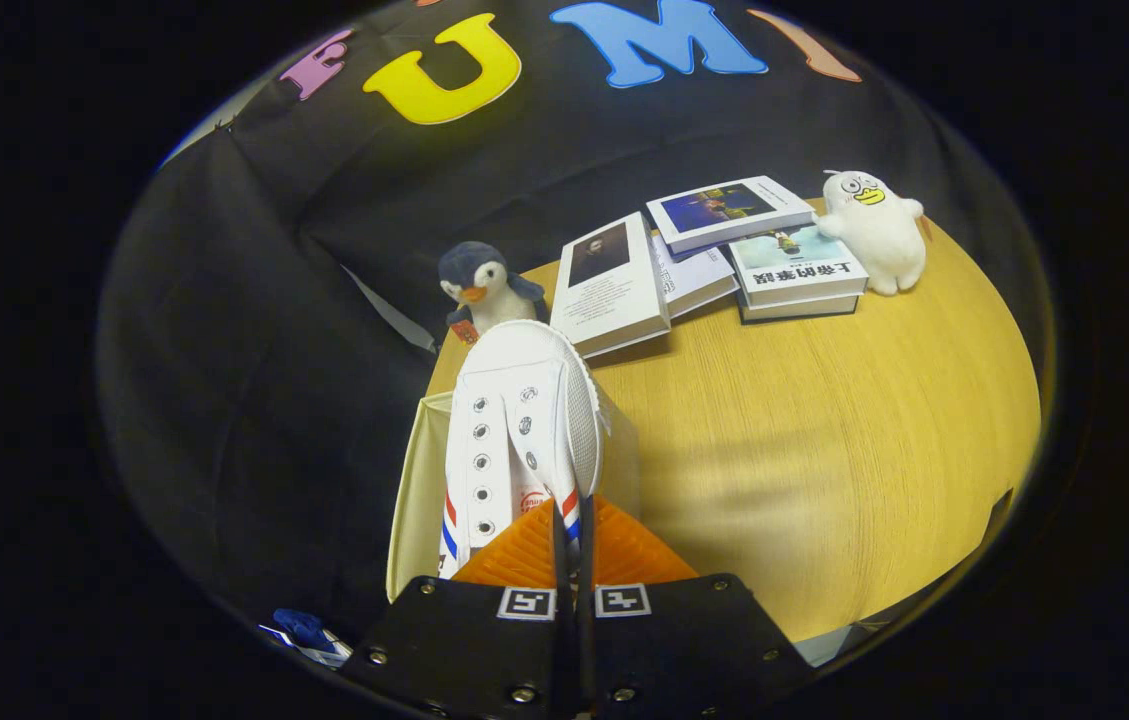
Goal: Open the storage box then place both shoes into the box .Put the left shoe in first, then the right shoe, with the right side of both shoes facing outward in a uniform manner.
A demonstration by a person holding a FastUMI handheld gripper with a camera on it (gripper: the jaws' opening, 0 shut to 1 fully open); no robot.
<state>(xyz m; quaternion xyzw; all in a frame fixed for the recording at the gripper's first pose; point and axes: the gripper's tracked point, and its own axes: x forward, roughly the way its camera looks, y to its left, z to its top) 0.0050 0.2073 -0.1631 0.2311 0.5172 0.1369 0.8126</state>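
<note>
A gripper (pixel 572 540) seen from its own camera, its two fingers pressed close together and pinching the rim of a white canvas shoe (pixel 521 430). The shoe has metal eyelets, no laces visible, and red and blue stripes near the fingers; its toe points away from the fingers. It hangs over a storage box (pixel 419 500) with pale, cream-coloured walls that stands at the near left edge of a round wooden table (pixel 824 450); whether the shoe touches the box cannot be told. Beyond the shoe's toe, at the table's far left edge, stands a plush penguin (pixel 479 285). Just beside it, along the far edge, lie several books (pixel 704 255), some overlapping. At the far right edge, touching the books, stands a white plush duck (pixel 874 230)
</note>
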